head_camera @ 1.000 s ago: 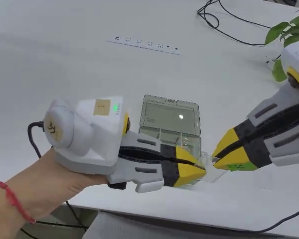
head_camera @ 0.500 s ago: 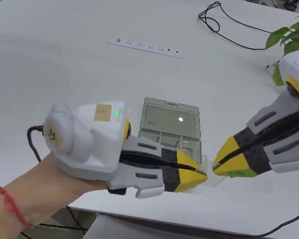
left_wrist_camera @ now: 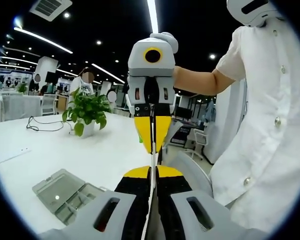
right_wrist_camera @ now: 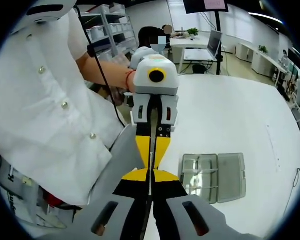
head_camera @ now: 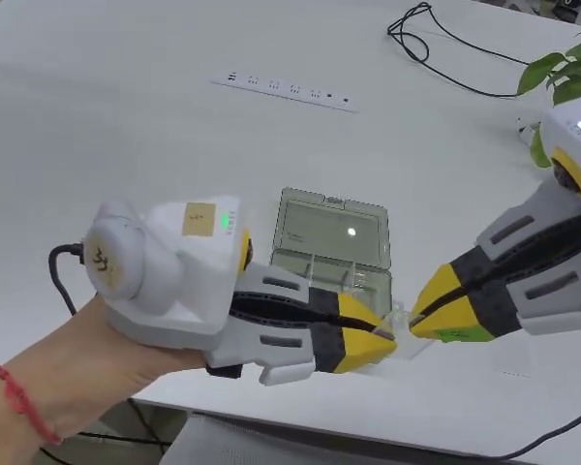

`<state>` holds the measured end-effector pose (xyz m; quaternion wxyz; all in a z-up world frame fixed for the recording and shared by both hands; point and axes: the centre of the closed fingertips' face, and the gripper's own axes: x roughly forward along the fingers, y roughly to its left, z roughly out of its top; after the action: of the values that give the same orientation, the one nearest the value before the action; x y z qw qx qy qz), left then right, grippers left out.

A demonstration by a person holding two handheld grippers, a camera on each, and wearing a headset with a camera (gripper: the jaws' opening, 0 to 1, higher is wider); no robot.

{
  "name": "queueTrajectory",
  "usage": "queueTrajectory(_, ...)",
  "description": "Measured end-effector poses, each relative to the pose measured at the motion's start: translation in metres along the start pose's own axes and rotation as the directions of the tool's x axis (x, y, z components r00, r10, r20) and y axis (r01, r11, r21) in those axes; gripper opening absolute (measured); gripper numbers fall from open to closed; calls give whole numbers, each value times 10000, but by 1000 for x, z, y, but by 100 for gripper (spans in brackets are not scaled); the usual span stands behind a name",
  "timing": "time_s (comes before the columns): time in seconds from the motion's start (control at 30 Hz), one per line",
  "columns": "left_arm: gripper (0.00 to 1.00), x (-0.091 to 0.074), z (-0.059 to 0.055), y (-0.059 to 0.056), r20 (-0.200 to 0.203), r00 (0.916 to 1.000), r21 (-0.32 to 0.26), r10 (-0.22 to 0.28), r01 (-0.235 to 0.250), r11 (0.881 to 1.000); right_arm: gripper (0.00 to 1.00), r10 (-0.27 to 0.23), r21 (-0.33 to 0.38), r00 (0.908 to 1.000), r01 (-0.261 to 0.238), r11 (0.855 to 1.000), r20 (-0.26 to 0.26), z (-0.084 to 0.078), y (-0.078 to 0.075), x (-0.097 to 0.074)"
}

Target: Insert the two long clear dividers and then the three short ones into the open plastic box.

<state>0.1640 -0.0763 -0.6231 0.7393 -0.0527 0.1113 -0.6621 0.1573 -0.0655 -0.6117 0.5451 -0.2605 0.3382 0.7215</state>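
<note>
Clenching both the left tongs (head_camera: 385, 335) and the right tongs (head_camera: 414, 322) tip to tip on one small clear divider (head_camera: 399, 315). Holding it just above the desk (head_camera: 126, 126), near the front edge, beside the front right corner of the plastic box (head_camera: 315, 260). Lying open there, lid (head_camera: 331, 223) flat toward the desk's far edge, clear partitions already standing in the tray, count unclear.

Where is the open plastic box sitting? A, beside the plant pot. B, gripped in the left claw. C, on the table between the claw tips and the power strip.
C: the head view shows the box just beyond the left claw and right claw, with the power strip farther back.
</note>
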Motion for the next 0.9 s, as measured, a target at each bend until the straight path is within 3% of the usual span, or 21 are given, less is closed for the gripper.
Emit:
queueTrajectory(0.5,10,-14,-14,12,-277,9967,-179,758,-763,9969,3,-423,1,9991,423,9991,38,1,-13,-3)
queueTrajectory(0.9,34,-35,-28,36,-534,9780,-288,2016,-2033,9787,2,-901,128,9959,900,9959,65,-4,-31,-5)
